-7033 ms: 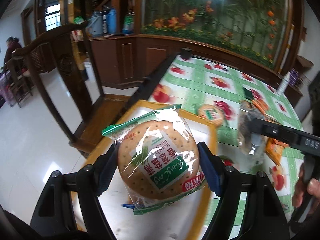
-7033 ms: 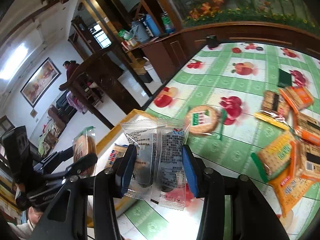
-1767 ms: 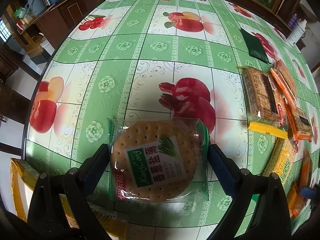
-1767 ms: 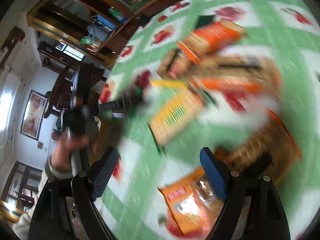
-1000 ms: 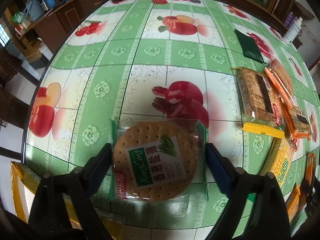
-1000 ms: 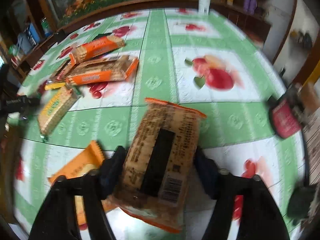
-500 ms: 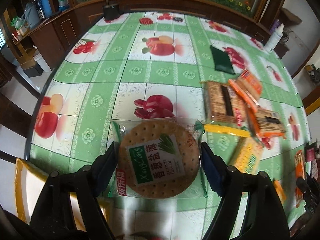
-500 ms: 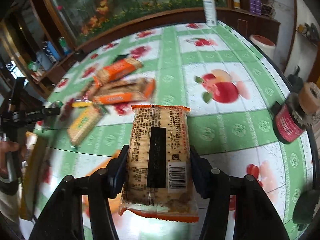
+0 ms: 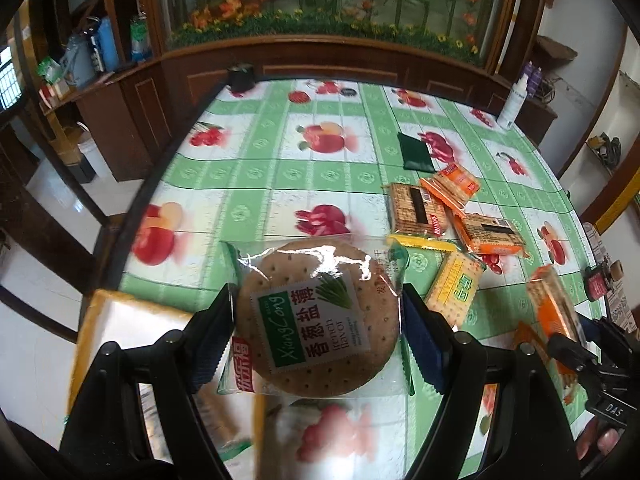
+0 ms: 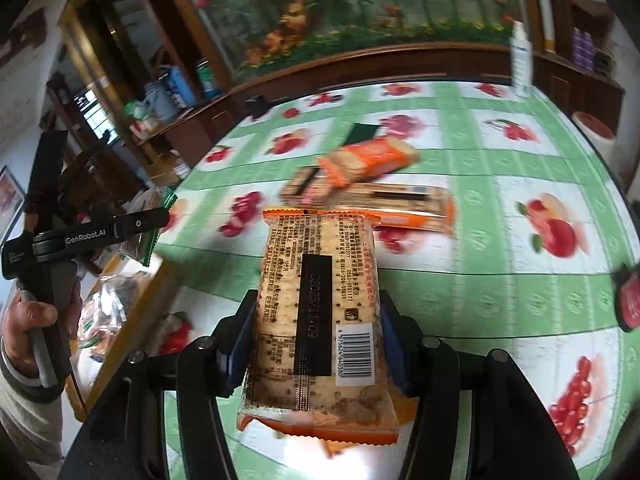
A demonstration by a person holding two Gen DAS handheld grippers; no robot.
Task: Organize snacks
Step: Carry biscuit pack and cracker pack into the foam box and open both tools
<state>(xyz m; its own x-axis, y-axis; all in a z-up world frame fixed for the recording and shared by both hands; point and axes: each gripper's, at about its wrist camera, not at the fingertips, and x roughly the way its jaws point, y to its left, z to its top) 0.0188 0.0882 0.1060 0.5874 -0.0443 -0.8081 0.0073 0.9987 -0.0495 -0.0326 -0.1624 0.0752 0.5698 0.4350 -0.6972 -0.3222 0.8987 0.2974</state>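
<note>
— What sits on my desk (image 9: 256,184) apart from the food?

— A green checked cloth with fruit prints covers it. A dark green pad (image 9: 415,152) lies flat toward the far side, a white bottle (image 9: 514,98) stands at the far right corner, and a small black box (image 9: 241,76) sits on the far left edge.

— And past the desk?

— A dark wood counter (image 9: 328,68) curves around it, topped by glass with orange and red flowers (image 10: 296,16) behind. On my left, blue and grey jugs (image 9: 94,54) crowd a sideboard. Purple bottles (image 10: 583,50) line a shelf at right.
</note>
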